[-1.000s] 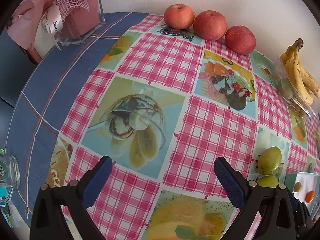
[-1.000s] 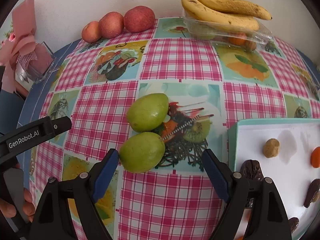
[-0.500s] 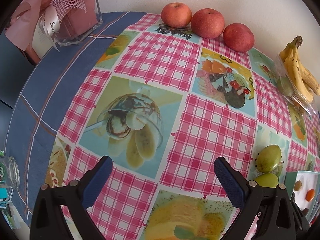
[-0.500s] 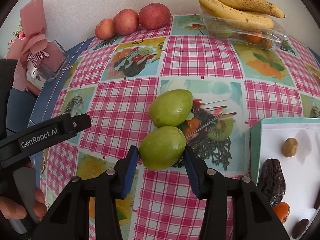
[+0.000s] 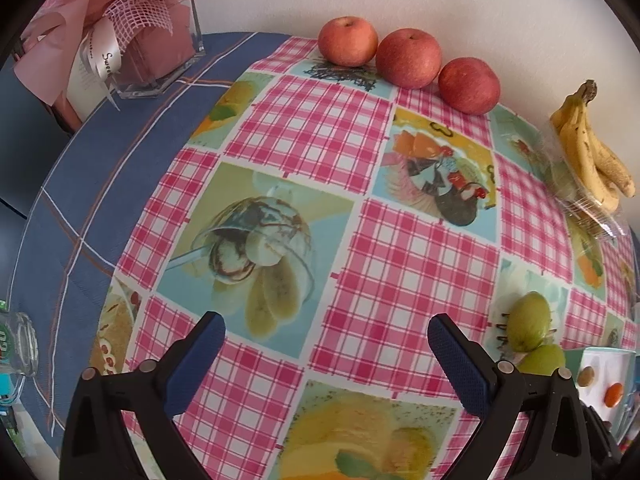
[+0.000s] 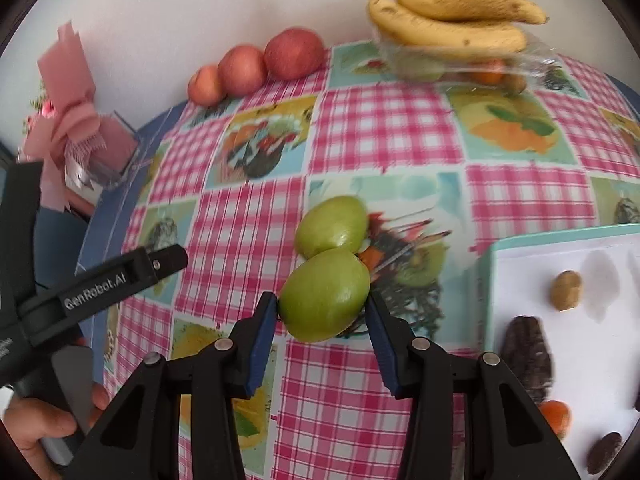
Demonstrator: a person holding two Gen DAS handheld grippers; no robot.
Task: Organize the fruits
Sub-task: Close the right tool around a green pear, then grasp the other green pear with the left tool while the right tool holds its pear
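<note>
My right gripper is shut on the nearer of two green fruits, its blue pads pressing both sides. The second green fruit lies just behind it, touching or nearly so. Three red apples line the wall at the back left, and a bunch of bananas rests on a clear plastic box at the back. In the left wrist view the left gripper hovers open over the checked tablecloth with nothing between its fingers; the green fruits sit to its right, the apples far ahead.
A teal-rimmed white tray with dates and small dried fruits sits at the right. A glass vase with pink wrapping stands back left on the blue cloth. A glass jar is at the table's left edge. A hand holds the left gripper's handle.
The right gripper closed from wide open onto the nearer green fruit and now holds it. The left gripper stayed open, drifting slightly.
</note>
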